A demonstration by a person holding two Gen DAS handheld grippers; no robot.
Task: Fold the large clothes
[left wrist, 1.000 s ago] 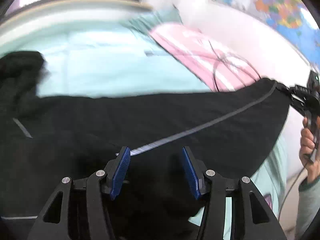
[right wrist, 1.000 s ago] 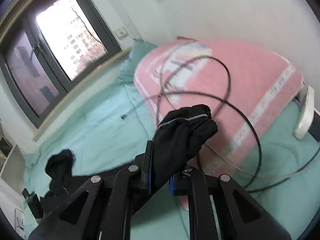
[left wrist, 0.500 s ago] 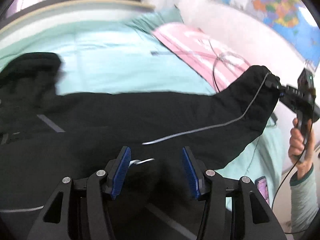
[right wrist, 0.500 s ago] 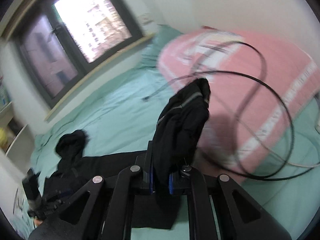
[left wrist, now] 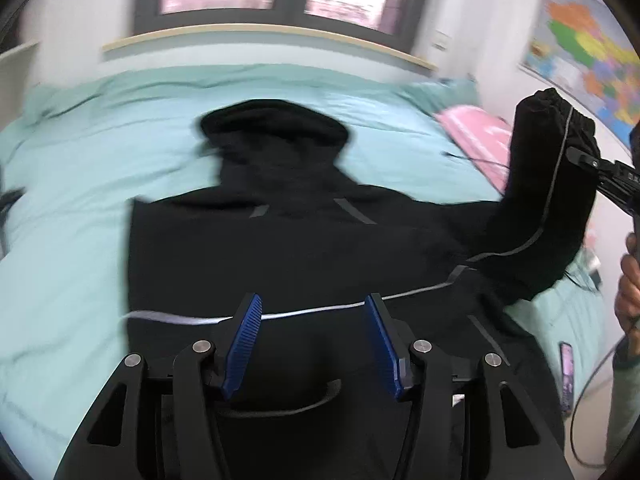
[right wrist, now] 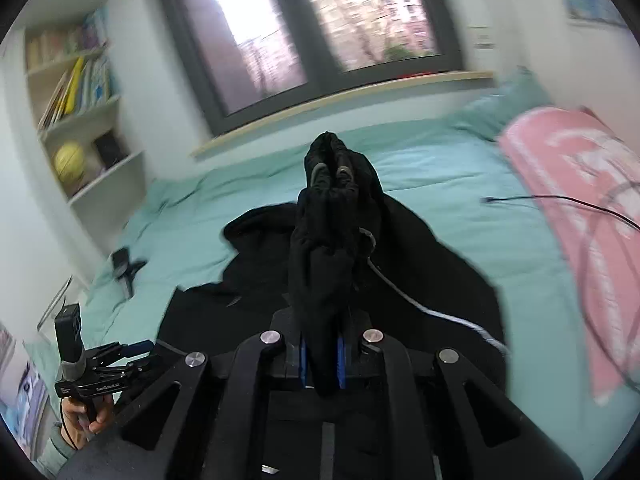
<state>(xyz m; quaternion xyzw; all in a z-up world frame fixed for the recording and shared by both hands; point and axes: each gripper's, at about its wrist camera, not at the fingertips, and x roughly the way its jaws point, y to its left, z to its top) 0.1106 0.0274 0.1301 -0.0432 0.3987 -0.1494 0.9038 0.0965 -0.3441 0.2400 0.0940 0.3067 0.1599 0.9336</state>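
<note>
Right gripper (right wrist: 320, 354) pinches the black hooded jacket's sleeve (left wrist: 548, 184); left gripper (left wrist: 314, 344), spread, should pin the jacket's body below.

Bottom hem of the black jacket (left wrist: 280, 256) hidden behind the left tongs (left wrist: 316, 344) and cut off by the lower edge. Cuff of the sleeve (right wrist: 328, 216) bunched between the right tongs (right wrist: 322, 364), pads mostly covered by cloth. Map (left wrist: 584, 52) cropped at the right rim. Book spines on the shelf (right wrist: 80, 92) too blurred to read. Small dark object (right wrist: 126, 268) on the bed (left wrist: 80, 200) unidentifiable. Phone (left wrist: 566, 376) partly hidden near the right rim.
</note>
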